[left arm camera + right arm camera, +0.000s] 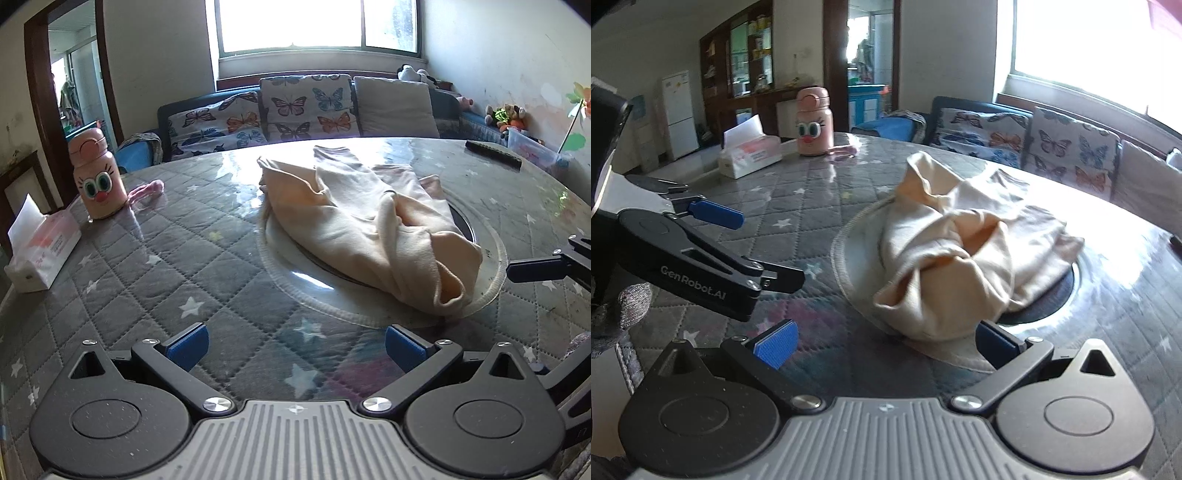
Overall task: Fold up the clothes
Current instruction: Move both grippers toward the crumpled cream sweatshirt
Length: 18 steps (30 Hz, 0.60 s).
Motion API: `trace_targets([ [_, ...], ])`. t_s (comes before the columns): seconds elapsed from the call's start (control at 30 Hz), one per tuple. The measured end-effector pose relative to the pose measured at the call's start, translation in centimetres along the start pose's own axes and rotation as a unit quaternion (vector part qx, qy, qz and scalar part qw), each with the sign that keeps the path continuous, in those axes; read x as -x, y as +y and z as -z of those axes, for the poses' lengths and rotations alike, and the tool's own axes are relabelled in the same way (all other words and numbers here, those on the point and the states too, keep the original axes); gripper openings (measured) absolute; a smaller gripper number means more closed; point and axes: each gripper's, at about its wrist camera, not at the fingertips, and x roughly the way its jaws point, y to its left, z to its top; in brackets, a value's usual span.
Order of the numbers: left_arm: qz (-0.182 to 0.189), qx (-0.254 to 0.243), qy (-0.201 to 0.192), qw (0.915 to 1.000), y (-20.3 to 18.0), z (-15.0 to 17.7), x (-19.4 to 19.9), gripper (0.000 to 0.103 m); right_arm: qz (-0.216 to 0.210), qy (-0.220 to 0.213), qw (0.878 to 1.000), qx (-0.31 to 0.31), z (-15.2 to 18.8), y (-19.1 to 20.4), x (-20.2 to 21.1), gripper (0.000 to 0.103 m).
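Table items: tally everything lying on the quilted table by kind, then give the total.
Cream garment, crumpled: 1
Pink cartoon-face bottle: 1
Tissue box: 1
Pink strap beside the bottle: 1
Dark flat object at the far edge, too blurred to name: 1
Total: 5

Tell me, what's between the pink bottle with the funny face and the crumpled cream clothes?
Only bare quilted star tablecloth. The left wrist view shows it clearly: nothing sits between the pink bottle and the cream clothes; just the bottle's pink strap beside the bottle.
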Motion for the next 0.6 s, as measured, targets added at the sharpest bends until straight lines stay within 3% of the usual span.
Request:
trace_targets([
  [0.6,0.014,-0.02,0.005,0.9997,-1.9,-1.8,-1.0,0.103,0.015,0.003,0.999,-0.035,0.4,-2.1,0.9,0.103],
])
